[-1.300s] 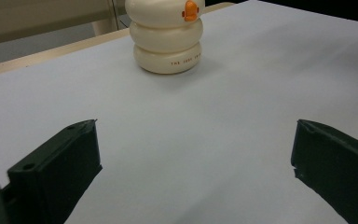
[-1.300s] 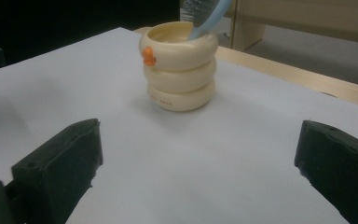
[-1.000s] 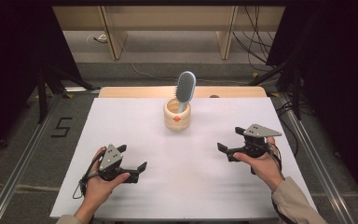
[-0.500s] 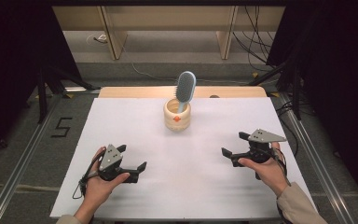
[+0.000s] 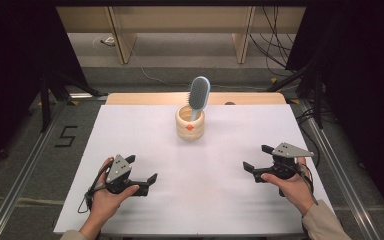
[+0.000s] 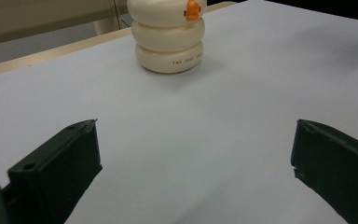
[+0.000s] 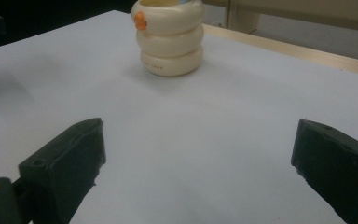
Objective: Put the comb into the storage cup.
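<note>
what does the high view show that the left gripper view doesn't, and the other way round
The high view alone shows the blue hairbrush standing head-up in the cream holder, both hands, and the right tongs, open, near the table's right edge. The left gripper view alone shows small red lettering on the holder's bottom ring and its stacked-ring shape close up. Both show the holder with its orange mark, the white table, and the left tongs, open and holding nothing.
</note>
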`<state>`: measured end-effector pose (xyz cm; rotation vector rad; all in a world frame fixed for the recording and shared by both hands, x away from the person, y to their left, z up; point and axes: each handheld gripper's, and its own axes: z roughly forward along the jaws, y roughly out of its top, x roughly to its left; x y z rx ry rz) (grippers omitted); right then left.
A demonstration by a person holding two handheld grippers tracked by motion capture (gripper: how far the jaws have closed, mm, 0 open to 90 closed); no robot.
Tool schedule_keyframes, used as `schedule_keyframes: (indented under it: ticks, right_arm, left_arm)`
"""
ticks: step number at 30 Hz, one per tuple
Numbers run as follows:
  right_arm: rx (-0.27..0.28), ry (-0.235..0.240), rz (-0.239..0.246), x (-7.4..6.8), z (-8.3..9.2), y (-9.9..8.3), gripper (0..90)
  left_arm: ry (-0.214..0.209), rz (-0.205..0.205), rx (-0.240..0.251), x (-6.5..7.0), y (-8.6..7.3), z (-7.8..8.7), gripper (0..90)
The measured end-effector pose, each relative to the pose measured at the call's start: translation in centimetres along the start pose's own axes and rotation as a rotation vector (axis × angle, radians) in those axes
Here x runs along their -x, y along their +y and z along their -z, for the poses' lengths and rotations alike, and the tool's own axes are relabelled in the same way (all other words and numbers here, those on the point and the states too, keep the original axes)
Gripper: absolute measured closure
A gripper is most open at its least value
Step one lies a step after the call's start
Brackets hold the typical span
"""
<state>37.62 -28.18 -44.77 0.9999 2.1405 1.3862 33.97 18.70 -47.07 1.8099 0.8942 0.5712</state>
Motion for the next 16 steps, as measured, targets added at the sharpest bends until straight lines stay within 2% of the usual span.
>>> schedule_keyframes:
  ticks: [16]
  right_arm:
    - [0.020, -0.023, -0.018, 0.67, 0.42, -0.67, 4.7]
  left_arm:
    - [-0.005, 0.000, -0.005, 0.00, -0.12, -0.12, 1.2]
